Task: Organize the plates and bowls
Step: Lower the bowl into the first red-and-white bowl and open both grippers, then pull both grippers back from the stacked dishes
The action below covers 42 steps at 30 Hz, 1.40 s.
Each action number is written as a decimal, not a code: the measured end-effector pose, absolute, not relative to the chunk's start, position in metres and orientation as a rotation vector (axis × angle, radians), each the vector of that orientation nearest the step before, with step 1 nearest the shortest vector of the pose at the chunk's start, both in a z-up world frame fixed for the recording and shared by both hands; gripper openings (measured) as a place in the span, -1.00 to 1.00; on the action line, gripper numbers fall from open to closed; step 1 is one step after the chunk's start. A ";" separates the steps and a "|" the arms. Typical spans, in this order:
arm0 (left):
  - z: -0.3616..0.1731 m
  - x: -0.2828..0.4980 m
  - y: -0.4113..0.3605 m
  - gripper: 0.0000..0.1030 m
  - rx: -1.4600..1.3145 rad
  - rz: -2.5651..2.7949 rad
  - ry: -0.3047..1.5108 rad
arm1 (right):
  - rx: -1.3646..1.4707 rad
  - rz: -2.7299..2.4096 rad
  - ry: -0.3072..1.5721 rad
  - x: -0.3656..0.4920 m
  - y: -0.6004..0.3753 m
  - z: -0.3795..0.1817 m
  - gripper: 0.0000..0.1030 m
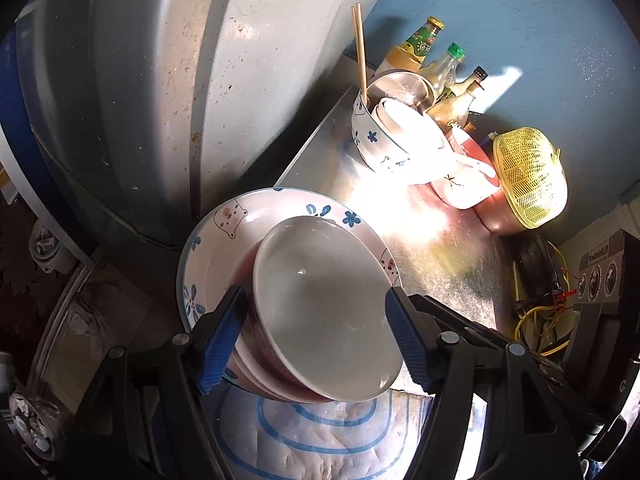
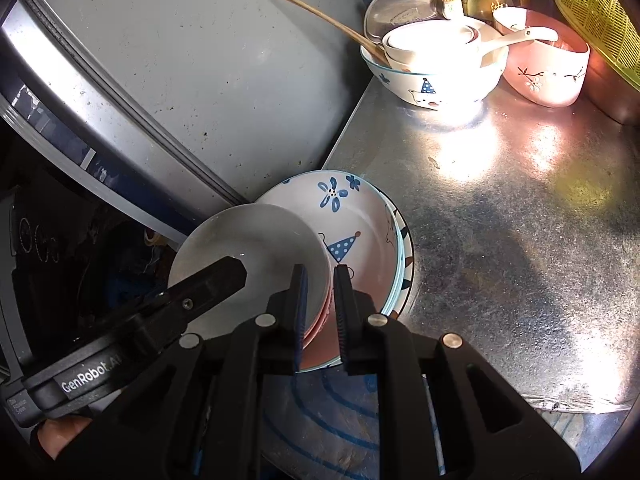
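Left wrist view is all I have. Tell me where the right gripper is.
Observer: The right gripper straddles the near rim of the top bowl, one finger inside and one outside.
Operator: Report what sits under the bowls.
Observer: The plate is not alone. More plate rims show stacked beneath it at its right edge.

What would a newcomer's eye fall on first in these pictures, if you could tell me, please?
First, the stack of pink bowls on patterned plates at the near edge of the metal counter, framed by the open left hand-held gripper and pinched at the rim by the right hand-held gripper. Next, the sunlit glare at the far end, on the crockery pile with chopsticks beside the yellow colander.
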<state>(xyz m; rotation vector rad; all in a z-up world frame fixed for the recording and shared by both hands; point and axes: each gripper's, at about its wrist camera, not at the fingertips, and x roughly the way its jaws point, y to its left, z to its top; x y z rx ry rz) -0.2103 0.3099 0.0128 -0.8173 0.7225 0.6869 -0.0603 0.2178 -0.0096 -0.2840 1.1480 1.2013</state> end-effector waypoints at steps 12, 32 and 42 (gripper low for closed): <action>0.018 -0.211 0.307 0.73 -0.825 0.657 0.715 | -0.265 1.159 1.153 -0.055 0.209 -0.005 -0.70; 0.028 -0.211 0.300 0.99 -0.766 0.709 0.726 | -0.237 1.145 1.163 -0.051 0.199 -0.001 -0.32; 0.029 -0.213 0.298 0.99 -0.734 0.756 0.742 | -0.221 1.095 1.153 -0.039 0.189 -0.003 0.80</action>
